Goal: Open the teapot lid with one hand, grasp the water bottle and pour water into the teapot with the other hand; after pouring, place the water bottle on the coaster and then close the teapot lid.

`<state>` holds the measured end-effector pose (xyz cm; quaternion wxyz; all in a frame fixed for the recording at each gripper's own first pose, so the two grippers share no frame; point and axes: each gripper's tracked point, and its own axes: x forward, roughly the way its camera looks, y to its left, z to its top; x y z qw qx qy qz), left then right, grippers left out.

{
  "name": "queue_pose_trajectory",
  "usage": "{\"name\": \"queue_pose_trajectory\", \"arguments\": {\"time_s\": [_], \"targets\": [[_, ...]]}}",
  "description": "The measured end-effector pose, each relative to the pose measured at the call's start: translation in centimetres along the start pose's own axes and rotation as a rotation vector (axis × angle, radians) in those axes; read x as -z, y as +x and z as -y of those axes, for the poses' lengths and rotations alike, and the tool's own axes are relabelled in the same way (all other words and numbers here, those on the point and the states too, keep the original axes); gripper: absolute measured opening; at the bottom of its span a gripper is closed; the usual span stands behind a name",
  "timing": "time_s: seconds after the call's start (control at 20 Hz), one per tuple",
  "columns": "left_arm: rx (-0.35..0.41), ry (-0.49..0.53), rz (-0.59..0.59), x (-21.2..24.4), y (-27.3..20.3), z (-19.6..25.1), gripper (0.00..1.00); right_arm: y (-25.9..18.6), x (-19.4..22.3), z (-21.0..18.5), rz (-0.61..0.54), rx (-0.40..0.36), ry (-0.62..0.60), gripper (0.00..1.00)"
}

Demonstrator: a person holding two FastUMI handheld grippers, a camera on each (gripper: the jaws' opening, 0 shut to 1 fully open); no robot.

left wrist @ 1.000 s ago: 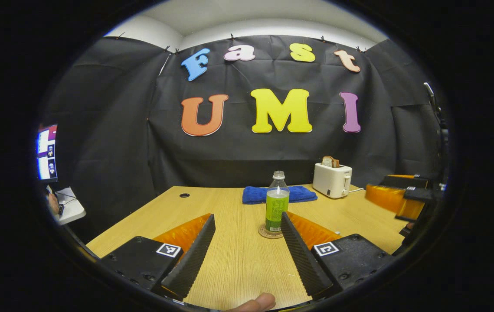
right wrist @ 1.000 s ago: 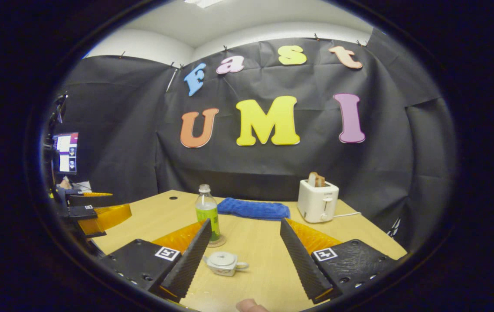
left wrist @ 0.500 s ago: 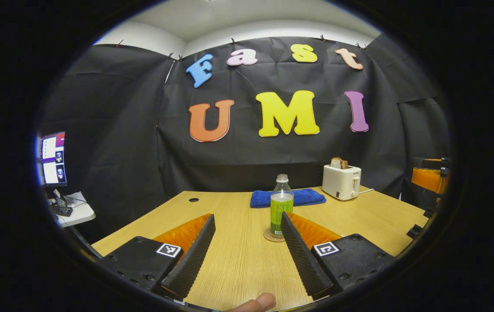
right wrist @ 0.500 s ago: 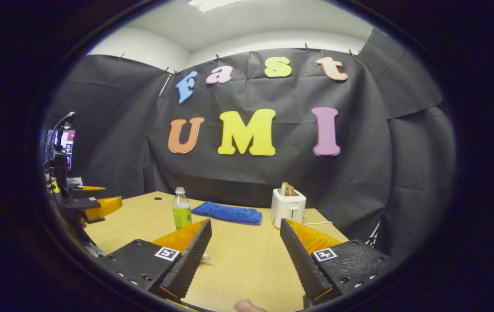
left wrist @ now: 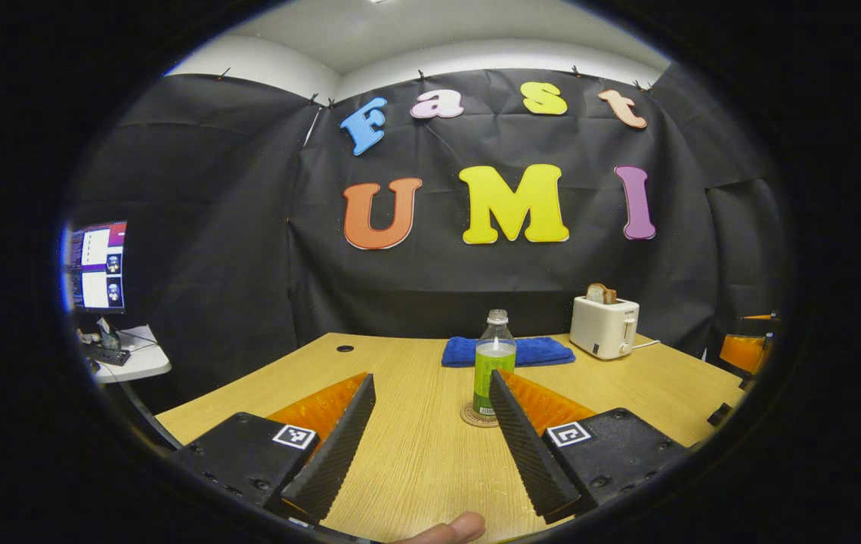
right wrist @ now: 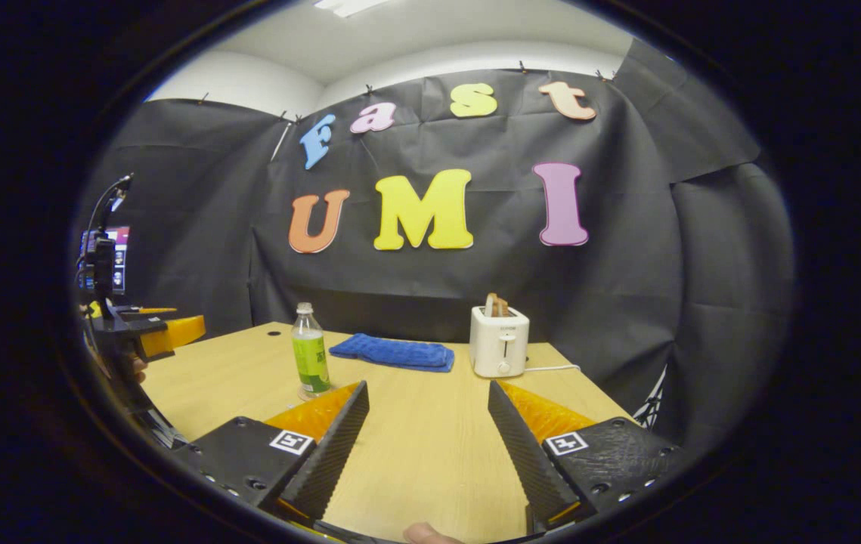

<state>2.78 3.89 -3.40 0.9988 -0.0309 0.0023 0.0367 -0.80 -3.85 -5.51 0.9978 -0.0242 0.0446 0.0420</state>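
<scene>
A clear water bottle [left wrist: 494,361] with green liquid and a green label stands upright on a round coaster [left wrist: 472,418] in the middle of the wooden table [left wrist: 415,453]. My left gripper [left wrist: 430,375] hovers open over the near table, and the bottle sits just beyond its right finger. In the right gripper view the same bottle [right wrist: 311,361] stands on its coaster [right wrist: 305,394], ahead and to the left of my open right gripper [right wrist: 427,385]. Nothing lies between either pair of fingers. The other gripper [right wrist: 165,333] hangs at the table's left edge.
At the back of the table a blue folded towel [left wrist: 507,350] lies beside a white toaster [left wrist: 604,326] holding bread. A monitor [left wrist: 97,266] stands on a side desk to the left. A cable hole [left wrist: 345,349] marks the table's far left.
Both grippers drew back from the table's middle. The right gripper view swung right and up, so the small white teapot seen a second ago left it. The bottle stayed on its coaster.
</scene>
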Motion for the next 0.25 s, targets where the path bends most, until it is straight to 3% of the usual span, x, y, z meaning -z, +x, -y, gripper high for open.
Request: {"name": "queue_pose_trajectory", "arguments": {"time_s": [0.25], "targets": [[0.004,0.013,0.003,-0.05,0.21,-0.20,0.95,0.50,0.39,0.09,0.010,-0.002,0.010,0.95]]}}
